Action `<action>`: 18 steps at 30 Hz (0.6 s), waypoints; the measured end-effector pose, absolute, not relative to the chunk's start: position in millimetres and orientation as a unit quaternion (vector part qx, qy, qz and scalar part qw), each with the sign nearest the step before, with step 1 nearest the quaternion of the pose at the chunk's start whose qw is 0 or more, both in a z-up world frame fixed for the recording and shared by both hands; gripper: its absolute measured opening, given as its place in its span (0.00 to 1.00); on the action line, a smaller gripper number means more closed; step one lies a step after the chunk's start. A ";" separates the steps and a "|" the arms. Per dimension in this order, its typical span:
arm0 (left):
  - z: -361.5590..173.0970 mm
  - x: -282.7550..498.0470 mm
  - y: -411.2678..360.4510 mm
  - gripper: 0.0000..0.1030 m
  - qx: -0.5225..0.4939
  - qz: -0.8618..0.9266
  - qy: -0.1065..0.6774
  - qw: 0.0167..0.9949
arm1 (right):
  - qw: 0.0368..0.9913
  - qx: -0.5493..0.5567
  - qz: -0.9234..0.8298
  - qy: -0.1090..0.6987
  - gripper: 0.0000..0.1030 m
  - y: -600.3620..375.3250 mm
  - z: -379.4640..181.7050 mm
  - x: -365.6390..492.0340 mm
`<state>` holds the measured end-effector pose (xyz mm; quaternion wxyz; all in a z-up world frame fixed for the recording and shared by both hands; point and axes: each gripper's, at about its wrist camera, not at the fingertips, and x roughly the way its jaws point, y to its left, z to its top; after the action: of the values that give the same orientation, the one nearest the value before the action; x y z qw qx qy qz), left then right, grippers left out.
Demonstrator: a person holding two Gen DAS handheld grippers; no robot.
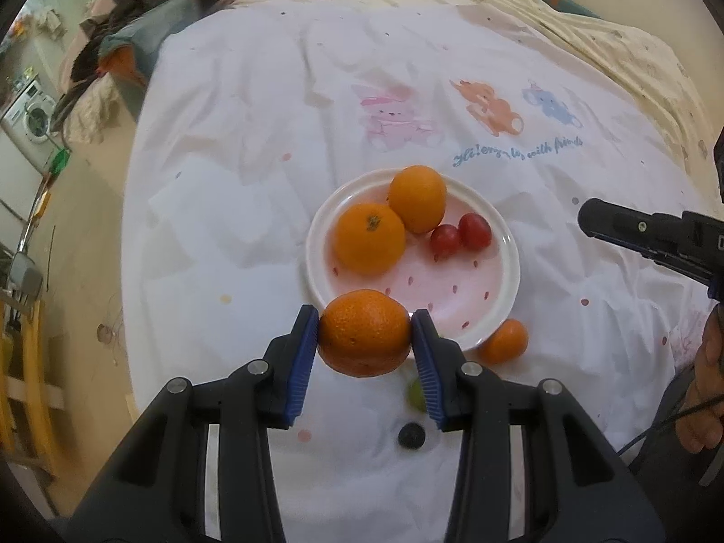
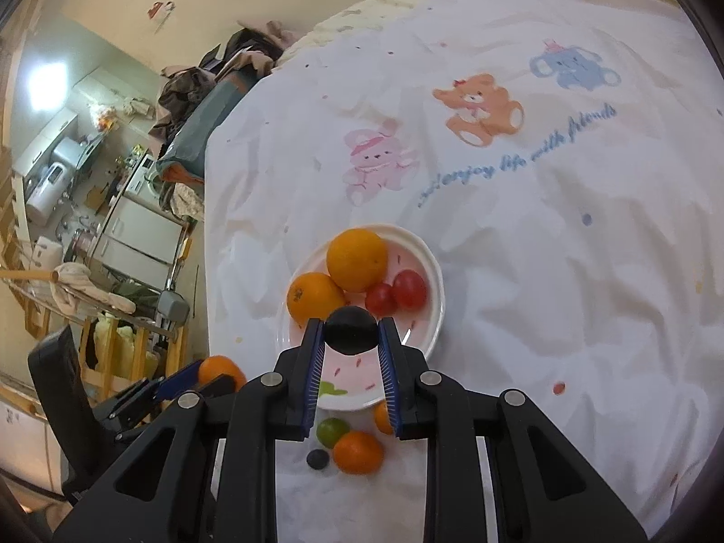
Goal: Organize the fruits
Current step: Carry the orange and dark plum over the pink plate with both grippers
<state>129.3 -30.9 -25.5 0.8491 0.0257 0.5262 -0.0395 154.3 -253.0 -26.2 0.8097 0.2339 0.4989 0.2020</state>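
A lived-in home is showing itself here: a cartoon-bear bedsheet (image 1: 407,90) is covering the bed; clothes (image 1: 135,9) are piling up beside it; a washing machine (image 1: 31,122) is standing beyond, kitchen clutter (image 2: 68,172) crowding the counters.

Your left gripper (image 1: 365,332) clamping an orange (image 1: 364,331) between blue pads, just before a white plate (image 1: 507,280), two oranges and two cherry tomatoes (image 1: 460,234) on it, your right gripper (image 1: 593,219) entering from the right edge.
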 end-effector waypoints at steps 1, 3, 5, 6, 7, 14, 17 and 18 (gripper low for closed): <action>-26.4 133.6 -32.6 0.36 0.025 -0.042 0.528 0.848 | 0.811 0.229 0.203 0.498 0.25 -251.2 -26.3 157.1; -28.5 141.1 -35.3 0.36 0.021 -0.046 0.532 0.845 | 0.810 0.229 0.202 0.500 0.25 -250.2 -28.1 161.2; -31.4 149.1 -39.1 0.37 0.022 -0.051 0.536 0.842 | 0.807 0.234 0.200 0.504 0.25 -250.4 -31.7 166.7; -32.2 151.1 -40.1 0.37 0.022 -0.052 0.537 0.842 | 0.805 0.236 0.199 0.506 0.25 -250.5 -33.7 169.9; -33.5 153.4 -41.2 0.37 0.023 -0.056 0.535 0.843 | 0.804 0.237 0.199 0.508 0.25 -250.6 -35.5 172.8; -58.2 160.5 -31.6 0.37 -0.007 -0.067 0.536 0.842 | 0.788 0.237 0.199 0.532 0.25 -242.3 -56.0 196.7; -69.2 164.0 -25.5 0.37 -0.034 -0.066 0.553 0.830 | 0.772 0.232 0.206 0.555 0.25 -232.4 -73.0 203.3; -71.4 164.4 -25.7 0.37 -0.034 -0.067 0.557 0.827 | 0.765 0.233 0.206 0.563 0.25 -229.5 -80.0 204.0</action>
<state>164.4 -25.7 -71.4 0.8273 -0.0338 0.5567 -0.0672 204.0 -229.5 -80.0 0.7654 0.2334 0.5633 0.2060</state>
